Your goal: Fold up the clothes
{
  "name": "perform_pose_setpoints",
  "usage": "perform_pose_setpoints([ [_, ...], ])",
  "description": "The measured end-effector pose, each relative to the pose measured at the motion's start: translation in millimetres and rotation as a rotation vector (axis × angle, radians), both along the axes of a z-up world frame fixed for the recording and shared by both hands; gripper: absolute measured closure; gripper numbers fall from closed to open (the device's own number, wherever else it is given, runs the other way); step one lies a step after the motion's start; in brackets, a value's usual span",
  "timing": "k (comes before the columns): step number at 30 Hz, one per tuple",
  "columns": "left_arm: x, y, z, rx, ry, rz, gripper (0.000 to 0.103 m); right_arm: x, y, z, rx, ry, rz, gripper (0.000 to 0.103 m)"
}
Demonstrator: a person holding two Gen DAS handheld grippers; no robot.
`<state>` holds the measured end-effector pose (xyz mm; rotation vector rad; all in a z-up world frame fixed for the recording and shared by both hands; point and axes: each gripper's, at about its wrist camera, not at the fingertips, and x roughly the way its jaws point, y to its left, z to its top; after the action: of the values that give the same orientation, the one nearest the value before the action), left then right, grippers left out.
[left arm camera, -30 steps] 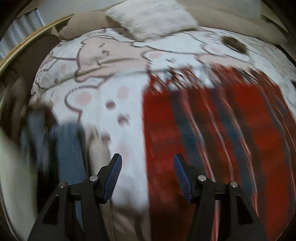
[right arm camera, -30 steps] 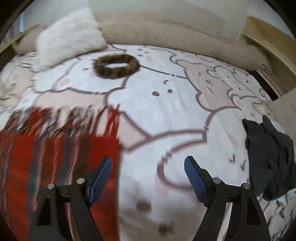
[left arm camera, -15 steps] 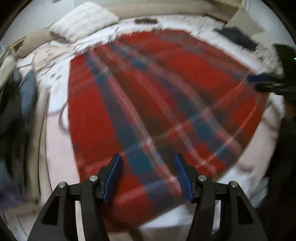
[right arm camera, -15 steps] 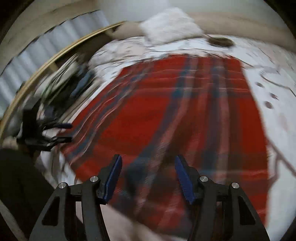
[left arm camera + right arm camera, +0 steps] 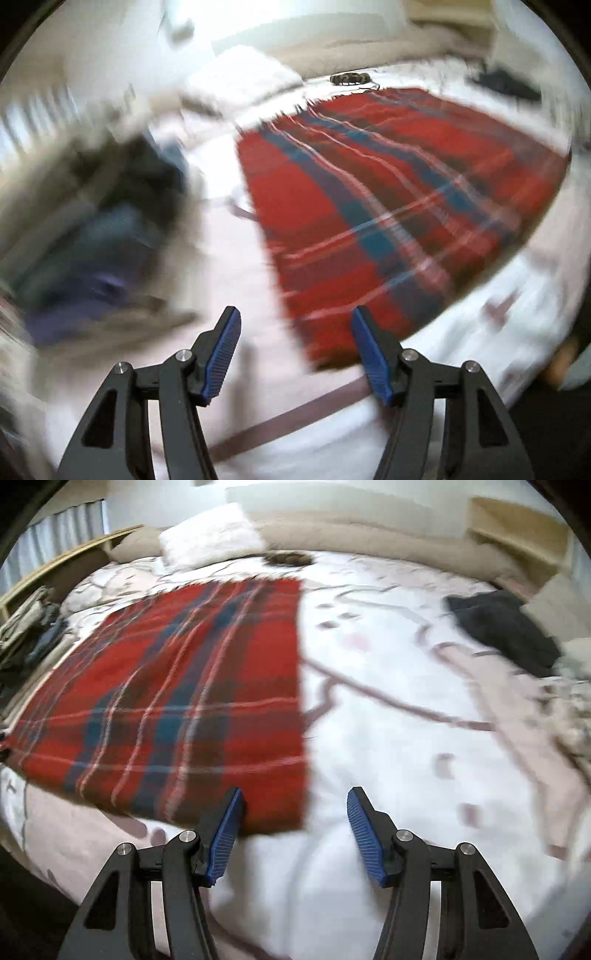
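Both tools, left tool [image 5: 295, 350] and right tool [image 5: 294, 834], hang released above the plaid scarf's [image 5: 177, 701] near corners; grasp both together.

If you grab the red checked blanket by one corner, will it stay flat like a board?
Probably not. The red plaid blanket lies limp and flat on the bed cover, so it should droop and fold. Its fringed far edge looks woolly, so the pads would likely grip it without slipping.
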<state>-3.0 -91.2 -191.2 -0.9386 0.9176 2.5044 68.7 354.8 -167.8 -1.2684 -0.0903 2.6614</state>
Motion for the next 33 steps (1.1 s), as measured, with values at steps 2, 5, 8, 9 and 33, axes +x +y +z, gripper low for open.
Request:
perform_pose_setpoints([
  [2, 18.1, 6.4, -6.1, -0.164, 0.105, -0.072, 0.04, 16.0, -33.3, 10.5, 0.26, 0.037, 0.086, 0.045],
  [5, 38.9, 17.4, -23.6, -0.346, 0.192, -0.183, 0.041, 30.6, -84.5, 0.7, 0.546, 0.063, 0.283, 0.045],
  [8, 39.1, 28.3, -34.6, -0.425, 0.253, -0.228, 0.041, 39.4, -129.7, -27.9, 0.766, 0.053, 0.495, 0.045],
  [9, 39.4, 34.0, -37.6, -0.442, 0.267, -0.254, 0.041, 41.8, -139.2, -37.0, 0.817, 0.052, 0.548, 0.045],
  [33, -1.2, 93.4, -51.5, -0.533, 0.3, -0.216, 0.095, -10.1, -240.6, -89.4, 1.253, 0.268, 0.826, 0.053],
])
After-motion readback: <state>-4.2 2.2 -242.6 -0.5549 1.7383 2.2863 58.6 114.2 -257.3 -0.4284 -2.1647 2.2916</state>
